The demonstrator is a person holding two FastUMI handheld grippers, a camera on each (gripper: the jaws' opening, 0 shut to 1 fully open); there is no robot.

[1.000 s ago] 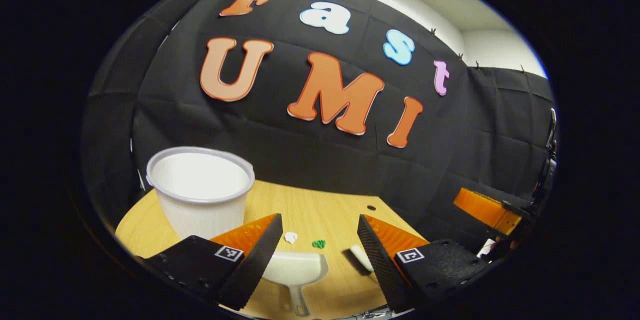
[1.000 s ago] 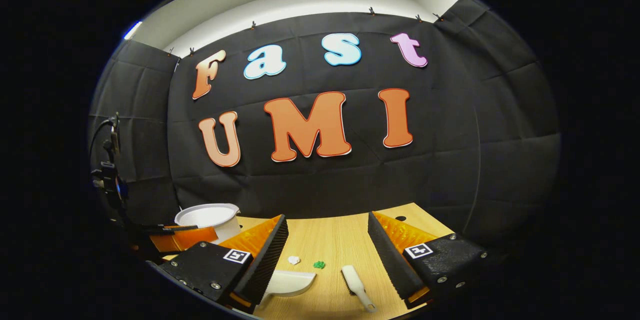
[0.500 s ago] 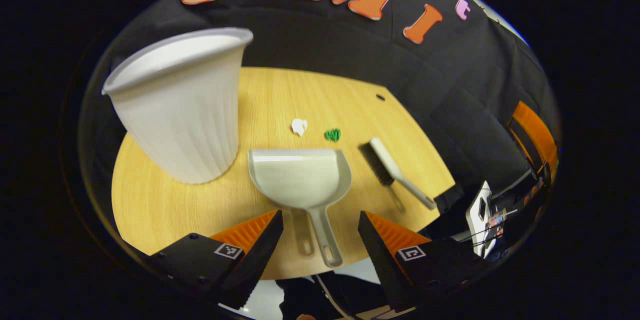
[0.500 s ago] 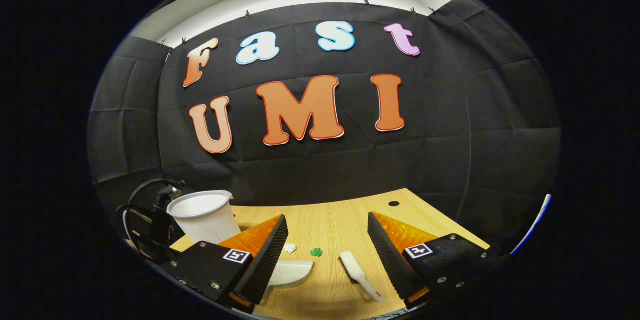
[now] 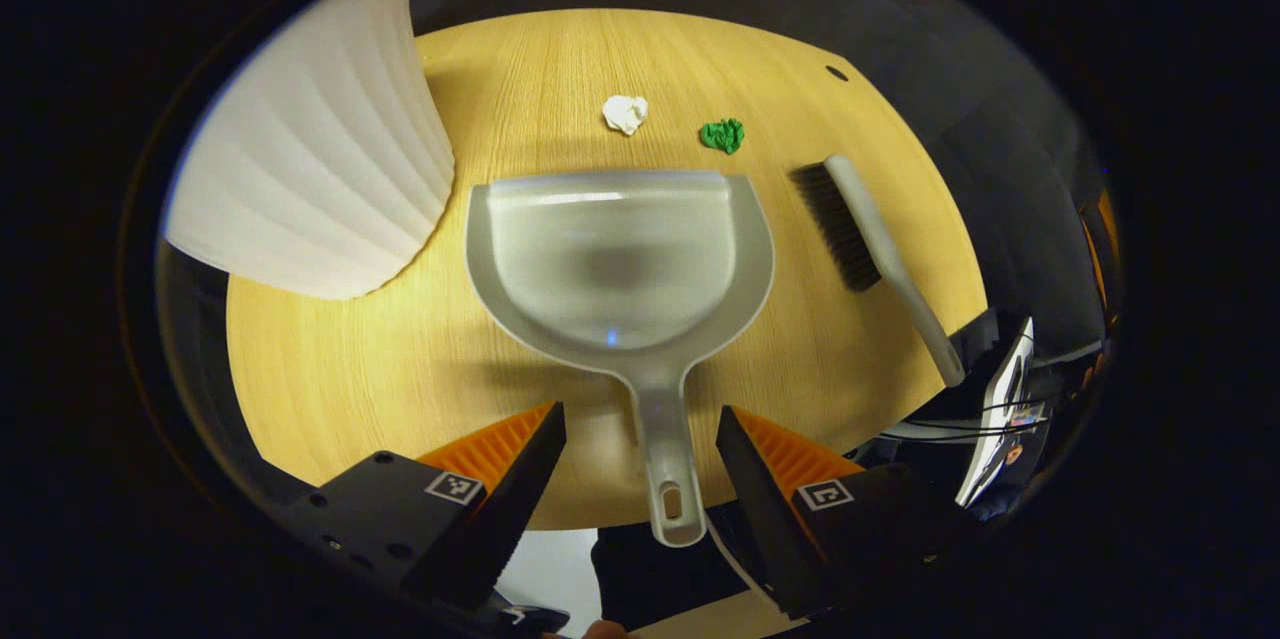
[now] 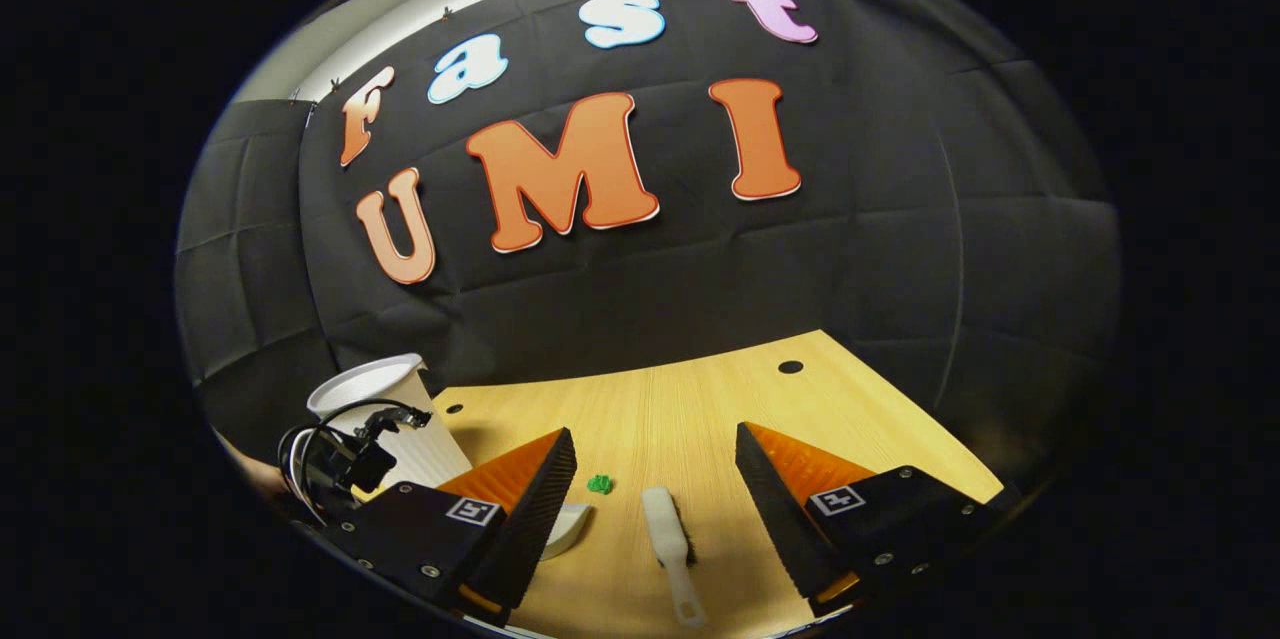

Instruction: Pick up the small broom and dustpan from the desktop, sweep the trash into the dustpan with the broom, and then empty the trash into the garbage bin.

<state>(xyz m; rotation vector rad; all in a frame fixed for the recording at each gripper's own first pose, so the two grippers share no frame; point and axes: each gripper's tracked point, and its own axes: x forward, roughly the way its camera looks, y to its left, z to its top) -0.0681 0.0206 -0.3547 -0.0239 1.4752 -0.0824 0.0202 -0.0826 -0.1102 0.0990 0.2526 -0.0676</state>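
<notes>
In the left gripper view, the left gripper (image 5: 640, 439) looks steeply down on a pale wood-grain worktop (image 5: 330, 369), its ridged fingers (image 5: 515, 479) spread wide apart on either side of the dustpan's handle without touching it. The dustpan (image 5: 620, 259) is smooth grey plastic, a rounded scoop with a straight front lip and a slim handle with a slot near its end, lying flat with the handle end reaching past the near edge of the worktop. To its left stands the garbage bin (image 5: 320, 149), white plastic with vertical ribs, flaring wider toward its top. Just beyond the dustpan's lip lie a crumpled white scrap (image 5: 625, 112) and a crumpled green scrap (image 5: 722, 134), near each other but apart. The small broom (image 5: 875, 249) lies to the right of the dustpan, a light handle with dark bristles along one side. In the right gripper view, the right gripper (image 6: 655, 479) sits lower and looks across the worktop (image 6: 700, 399), its fingers (image 6: 530, 509) likewise wide apart and holding nothing. The small broom (image 6: 668, 544) lies between them farther off. The left finger hides most of the dustpan (image 6: 568, 527), and the green scrap (image 6: 599, 484) sits beside it. The garbage bin (image 6: 385, 409) stands at left with black cabling in front of it, and a small round hole (image 6: 790, 367) marks the far worktop.
</notes>
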